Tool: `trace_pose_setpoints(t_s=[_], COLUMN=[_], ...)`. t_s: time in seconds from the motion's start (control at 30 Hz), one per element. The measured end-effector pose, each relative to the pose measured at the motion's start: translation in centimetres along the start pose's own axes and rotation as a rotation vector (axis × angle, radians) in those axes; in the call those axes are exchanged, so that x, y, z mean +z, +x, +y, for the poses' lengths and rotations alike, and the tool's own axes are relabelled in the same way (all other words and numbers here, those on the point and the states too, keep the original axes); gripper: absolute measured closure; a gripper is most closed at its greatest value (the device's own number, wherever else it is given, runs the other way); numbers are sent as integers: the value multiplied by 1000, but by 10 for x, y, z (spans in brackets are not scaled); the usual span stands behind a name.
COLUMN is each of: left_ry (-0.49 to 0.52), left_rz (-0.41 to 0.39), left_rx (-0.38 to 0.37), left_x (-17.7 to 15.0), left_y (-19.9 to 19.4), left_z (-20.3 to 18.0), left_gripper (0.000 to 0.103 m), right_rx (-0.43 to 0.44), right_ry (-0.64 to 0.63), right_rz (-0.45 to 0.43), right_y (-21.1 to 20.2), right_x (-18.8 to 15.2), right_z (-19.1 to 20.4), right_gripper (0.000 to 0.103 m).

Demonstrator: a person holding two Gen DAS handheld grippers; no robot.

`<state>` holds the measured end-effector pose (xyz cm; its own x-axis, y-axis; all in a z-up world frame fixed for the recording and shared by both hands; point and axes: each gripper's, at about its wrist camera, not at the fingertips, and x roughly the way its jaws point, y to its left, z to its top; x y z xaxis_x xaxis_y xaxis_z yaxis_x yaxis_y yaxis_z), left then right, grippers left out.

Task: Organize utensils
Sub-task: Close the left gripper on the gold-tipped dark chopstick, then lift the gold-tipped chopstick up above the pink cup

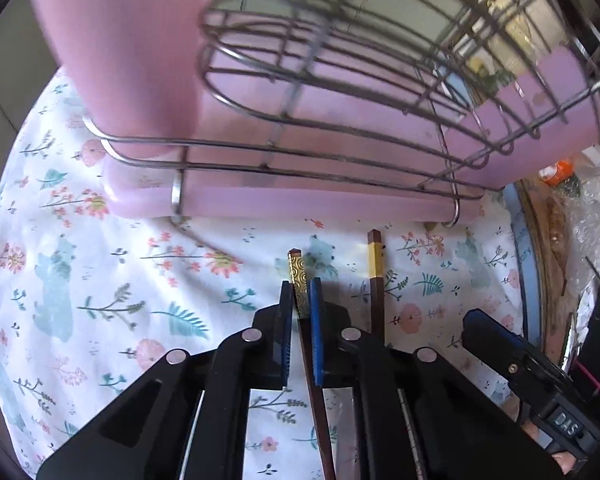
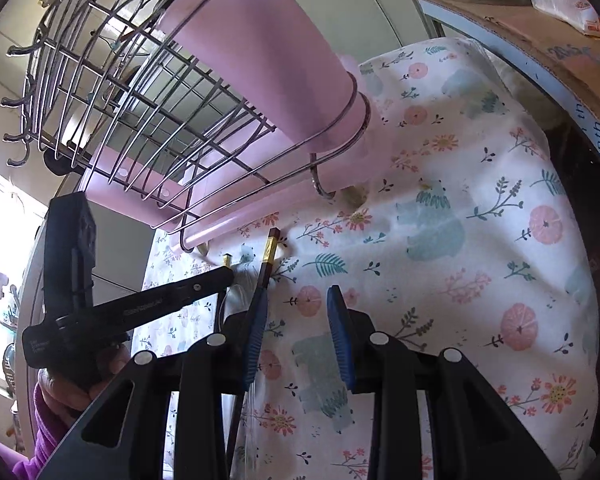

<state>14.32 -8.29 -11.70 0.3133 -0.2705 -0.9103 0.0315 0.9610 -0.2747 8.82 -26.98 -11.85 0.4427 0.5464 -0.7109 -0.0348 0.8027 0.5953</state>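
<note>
Lying on the floral cloth (image 1: pixel 100 280) over the worktop: two dark chopsticks with gold bands near their squared ends, side by side and roughly parallel, just in front of the pink drip tray (image 1: pixel 300 200). Left chopstick (image 1: pixel 300 284) sits between the blue pads of the left gripper (image 1: pixel 302 300); jaws nearly together and clamped on it, gold-patterned end sticking out past the fingertips, shaft running back under the gripper body. Right chopstick (image 1: pixel 376 280) lies just beside it, apart from the left jaws. In the right wrist view, that chopstick (image 2: pixel 269 252) runs along the left pad of the right gripper (image 2: pixel 298 312), whose jaws stand apart; can't tell if the pad actually touches it, and the other pad is clear with bare cloth in between. The left gripper (image 2: pixel 224 274) shows there from the side, a hand (image 2: pixel 80 384) in a purple sleeve on its handle. Behind the chopsticks: a wire dish rack (image 1: pixel 340 100) sitting over the pink tray, with a pink cup-shaped holder (image 2: pixel 268 64) ringed in wire at one end. A cardboard edge (image 2: pixel 520 40) borders the cloth on the far side.
</note>
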Motion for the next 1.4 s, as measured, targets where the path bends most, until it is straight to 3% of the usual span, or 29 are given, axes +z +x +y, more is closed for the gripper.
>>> trace_pose_setpoints(t_s=[0.3,0.63,0.73,0.9,1.17,1.4], left_ry=[-52,-79,-80,-83,-84,-78], left_rz=[-89,-136,-143,-149,-203,-333], left_rx=[-35,-95,-105,-113,-111,-120], left_x=[-11,-15,-14,-16,-21,-28], left_y=[-34,-52,-54,-58,-81,-123], left_z=[31,49,52,59,69,70], left_gripper=[95,95,96,95,96,97], right_rx=[-61,-177,-196,-216,-169,-92], right_ry=[-88,-77,-92,-116,-127,-159], right_rz=[39,105,107,102,18,-151], right_y=[31,77,86,96,79,21], right_x=[23,42,42,41,30,22], right_z=[40,52,56,64,70,88], right_gripper=[73,75,78,93,94,96])
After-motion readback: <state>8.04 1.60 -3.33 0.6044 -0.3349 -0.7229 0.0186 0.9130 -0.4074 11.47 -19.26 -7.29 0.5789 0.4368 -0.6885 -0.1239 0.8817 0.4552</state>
